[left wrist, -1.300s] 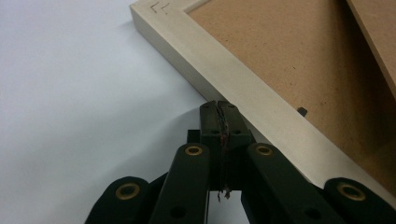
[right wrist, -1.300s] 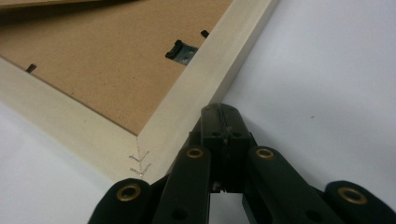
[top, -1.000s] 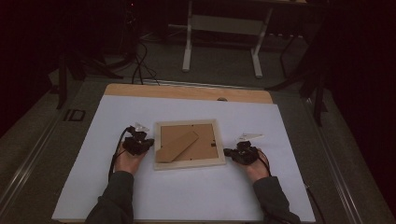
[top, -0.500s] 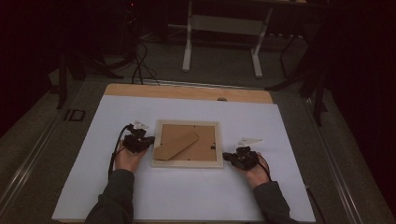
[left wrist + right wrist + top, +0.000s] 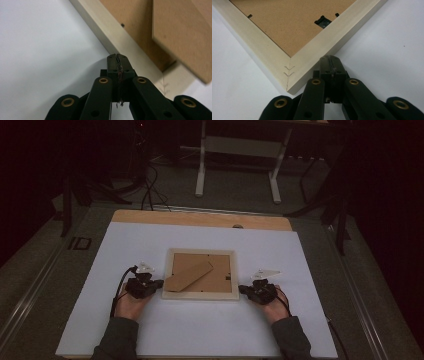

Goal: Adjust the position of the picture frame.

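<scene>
A pale wooden picture frame (image 5: 200, 295) lies face down on the white table top (image 5: 300, 265). Its brown backing and folded easel stand (image 5: 189, 276) face up. My left gripper (image 5: 159, 284) is shut, its tips against the frame's left rail (image 5: 110, 30) near the lower corner, beside the stand (image 5: 182, 32). My right gripper (image 5: 242, 290) is shut too, tips touching the right rail (image 5: 352, 27) just past the mitred corner (image 5: 288, 72). A black hanger clip (image 5: 323, 21) sits on the backing. Neither gripper holds anything.
The white sheet covers a wooden table whose bare strip (image 5: 200, 218) shows at the far edge. A dark floor with cables (image 5: 150, 190) and a white metal stand (image 5: 235, 155) lies beyond. A hand (image 5: 127, 307) and sleeve come in behind each gripper.
The frame has turned from slightly skewed to square with the table. Both grippers have slid toward the near side along the frame's two side rails, staying shut.
</scene>
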Available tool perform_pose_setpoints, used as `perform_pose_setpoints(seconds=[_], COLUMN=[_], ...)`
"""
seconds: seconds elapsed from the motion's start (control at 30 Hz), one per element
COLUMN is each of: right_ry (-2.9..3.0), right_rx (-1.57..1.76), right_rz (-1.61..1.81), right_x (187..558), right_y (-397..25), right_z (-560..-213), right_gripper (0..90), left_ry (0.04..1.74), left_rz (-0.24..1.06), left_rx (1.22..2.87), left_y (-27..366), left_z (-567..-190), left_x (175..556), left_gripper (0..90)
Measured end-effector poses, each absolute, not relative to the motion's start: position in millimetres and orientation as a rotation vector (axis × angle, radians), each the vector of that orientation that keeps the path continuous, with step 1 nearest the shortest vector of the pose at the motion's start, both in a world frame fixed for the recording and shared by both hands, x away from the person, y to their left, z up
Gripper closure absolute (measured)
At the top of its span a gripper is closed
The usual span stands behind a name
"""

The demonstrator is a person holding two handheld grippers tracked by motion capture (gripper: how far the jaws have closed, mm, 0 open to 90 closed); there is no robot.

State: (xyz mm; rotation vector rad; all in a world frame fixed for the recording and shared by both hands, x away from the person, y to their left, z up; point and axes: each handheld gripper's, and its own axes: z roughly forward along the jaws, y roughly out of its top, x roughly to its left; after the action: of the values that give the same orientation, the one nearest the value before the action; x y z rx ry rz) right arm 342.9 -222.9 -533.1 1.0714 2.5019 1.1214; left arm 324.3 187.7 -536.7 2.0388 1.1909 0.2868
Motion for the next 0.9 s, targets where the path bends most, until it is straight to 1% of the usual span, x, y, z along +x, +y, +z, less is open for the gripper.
perform_pose_setpoints(seconds=[0.13, 0.4, 0.9], right_ry=[2.501, 2.491, 2.459], right_rx=[1.079, 1.098, 1.15], right_rz=[1.124, 1.128, 1.137], right_x=[340.9, 337.3, 339.0], right_y=[-222.9, -223.2, -235.6], right_z=[-533.1, -533.3, -533.9], right_gripper=[89.7, 89.7, 89.8], left_ry=[1.193, 1.194, 1.188], left_rz=[0.264, 0.265, 0.259], left_rx=[2.009, 2.001, 1.996], left_y=[190.1, 189.2, 176.8], left_z=[-538.7, -539.2, -539.9], left_x=[324.0, 325.2, 322.7], left_gripper=[90.0, 90.0, 90.0])
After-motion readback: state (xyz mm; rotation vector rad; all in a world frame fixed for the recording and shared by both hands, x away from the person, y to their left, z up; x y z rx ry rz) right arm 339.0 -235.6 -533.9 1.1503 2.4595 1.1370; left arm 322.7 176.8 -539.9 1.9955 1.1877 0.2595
